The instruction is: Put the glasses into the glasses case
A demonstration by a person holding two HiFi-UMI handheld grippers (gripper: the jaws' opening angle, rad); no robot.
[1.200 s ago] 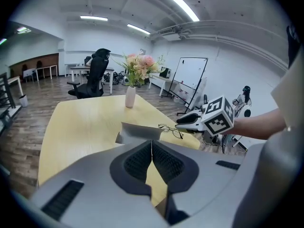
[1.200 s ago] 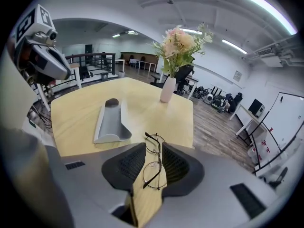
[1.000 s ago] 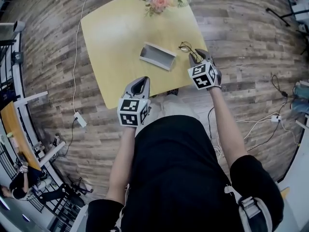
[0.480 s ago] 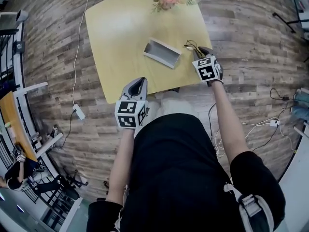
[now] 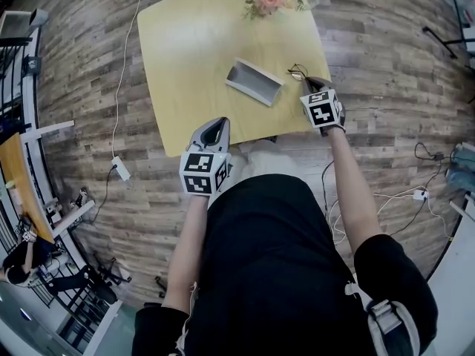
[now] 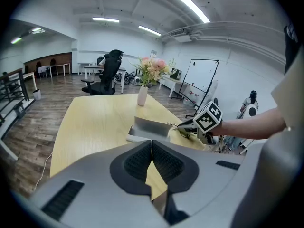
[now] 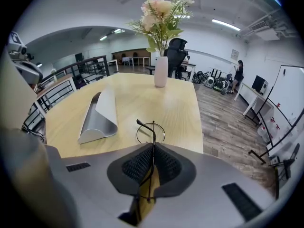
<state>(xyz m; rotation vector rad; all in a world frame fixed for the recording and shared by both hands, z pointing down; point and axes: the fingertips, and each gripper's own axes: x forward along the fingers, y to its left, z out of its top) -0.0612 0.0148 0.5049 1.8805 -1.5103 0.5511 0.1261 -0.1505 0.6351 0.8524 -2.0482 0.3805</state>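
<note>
Right gripper (image 7: 153,151): we've just clamped the glasses (image 7: 151,132) beside the glasses case (image 7: 97,115).
Left gripper (image 6: 151,146): closed, empty.
To do: casing them.

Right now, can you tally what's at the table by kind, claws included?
Glasses: 1
Case: 1
Vase of flowers: 1
Claws: 2, the right claw shut on the glasses, the left claw shut and empty
Total: 5
</note>
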